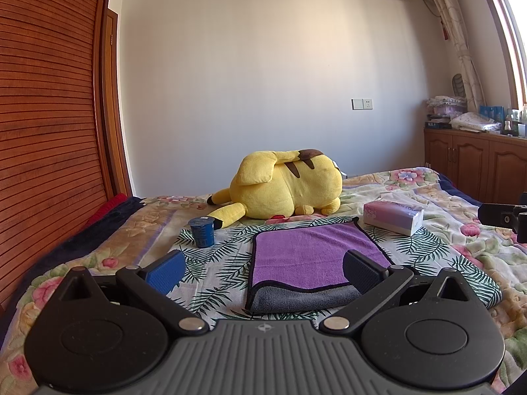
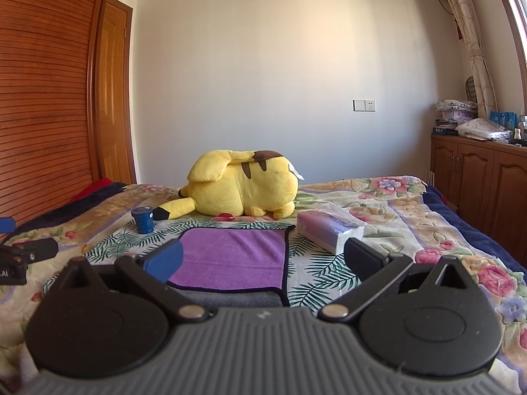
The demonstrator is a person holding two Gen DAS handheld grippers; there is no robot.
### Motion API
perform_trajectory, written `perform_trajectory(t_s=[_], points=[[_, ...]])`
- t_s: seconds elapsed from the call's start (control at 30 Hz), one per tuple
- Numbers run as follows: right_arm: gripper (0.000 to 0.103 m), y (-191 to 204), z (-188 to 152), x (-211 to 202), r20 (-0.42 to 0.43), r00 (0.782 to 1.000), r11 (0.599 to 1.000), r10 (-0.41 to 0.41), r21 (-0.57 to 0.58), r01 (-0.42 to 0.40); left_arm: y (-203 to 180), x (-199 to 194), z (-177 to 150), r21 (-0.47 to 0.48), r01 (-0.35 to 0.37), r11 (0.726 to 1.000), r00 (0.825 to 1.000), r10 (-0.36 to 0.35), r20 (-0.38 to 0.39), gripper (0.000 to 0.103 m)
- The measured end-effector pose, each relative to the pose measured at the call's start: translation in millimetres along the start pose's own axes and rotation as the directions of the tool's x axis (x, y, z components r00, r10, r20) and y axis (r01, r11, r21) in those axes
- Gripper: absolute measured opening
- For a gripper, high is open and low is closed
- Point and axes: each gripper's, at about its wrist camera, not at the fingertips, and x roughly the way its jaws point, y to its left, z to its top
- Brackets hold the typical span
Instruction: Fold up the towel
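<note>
A purple towel (image 1: 313,256) with a grey underside and dark trim lies folded on a leaf-print cloth (image 1: 224,263) on the bed; it also shows in the right wrist view (image 2: 230,260). My left gripper (image 1: 263,271) is open and empty, just in front of the towel's near left part. My right gripper (image 2: 263,261) is open and empty, near the towel's near right corner. The grey layer (image 1: 303,299) sticks out at the near edge. Neither gripper touches the towel.
A yellow plush toy (image 1: 283,184) lies behind the towel. A blue cup (image 1: 202,232) stands at the left, a tissue pack (image 1: 393,215) at the right. A wooden wardrobe (image 1: 49,131) is on the left, a cabinet (image 1: 477,164) on the right.
</note>
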Motion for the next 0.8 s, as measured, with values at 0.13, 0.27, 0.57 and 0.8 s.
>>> perform_trajectory(t_s=[0.13, 0.27, 0.57, 0.8], points=[[0.103, 0.2, 0.0, 0.0, 0.0, 1.0, 1.0, 0.0, 0.0, 0.0, -0.2, 0.0, -0.1, 0.001, 0.0, 1.0, 1.0, 0.0, 0.0, 0.087], [0.103, -0.1, 0.0, 0.1, 0.0, 1.0, 1.0, 0.001, 0.0, -0.001, 0.8, -0.2, 0.1, 0.001, 0.0, 1.0, 1.0, 0.0, 0.0, 0.087], [0.103, 0.9, 0.0, -0.1, -0.002, 1.0, 1.0, 0.001, 0.001, -0.001, -0.2, 0.0, -0.2, 0.002, -0.001, 1.0, 1.0, 0.001, -0.001, 0.087], [0.103, 0.4, -0.7, 0.8, -0.002, 1.0, 1.0, 0.0, 0.001, 0.0, -0.6, 1.6, -1.3, 0.004, 0.0, 1.0, 1.0, 0.0, -0.003, 0.087]])
